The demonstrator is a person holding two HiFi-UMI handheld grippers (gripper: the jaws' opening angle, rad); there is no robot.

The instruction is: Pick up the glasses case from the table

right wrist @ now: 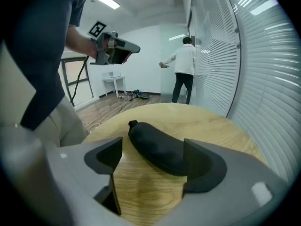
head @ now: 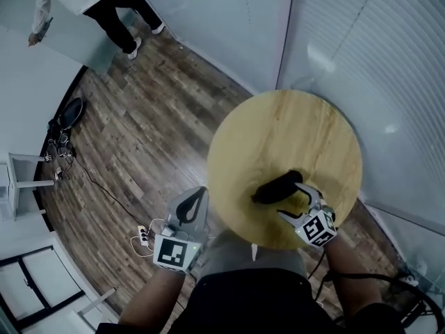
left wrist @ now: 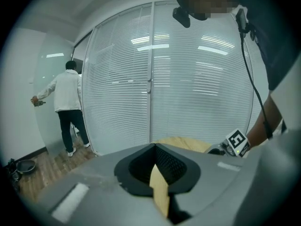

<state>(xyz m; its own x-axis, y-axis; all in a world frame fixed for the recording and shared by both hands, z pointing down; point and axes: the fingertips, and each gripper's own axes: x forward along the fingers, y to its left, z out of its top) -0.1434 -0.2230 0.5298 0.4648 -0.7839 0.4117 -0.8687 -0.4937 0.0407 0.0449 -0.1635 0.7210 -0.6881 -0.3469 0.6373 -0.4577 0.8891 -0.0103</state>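
Note:
The black glasses case (head: 277, 186) lies on the round wooden table (head: 285, 127), near its front edge. My right gripper (head: 295, 202) is lowered over the case's right end with its jaws wide apart. In the right gripper view the case (right wrist: 157, 146) runs slantwise between the two open jaws (right wrist: 153, 147); its near end sits close to the right pad, with no pressing visible. My left gripper (head: 190, 204) hangs off the table's left side over the floor, its jaws together and empty. In its own view the left gripper (left wrist: 155, 147) shows only a sliver of table through it.
A glass wall with white blinds (head: 389, 68) curves round the table's far and right sides. A person (head: 104, 5) stands at the far left by the wall. Cables and a power strip (head: 142, 236) lie on the wooden floor, near a white stool (head: 21, 179).

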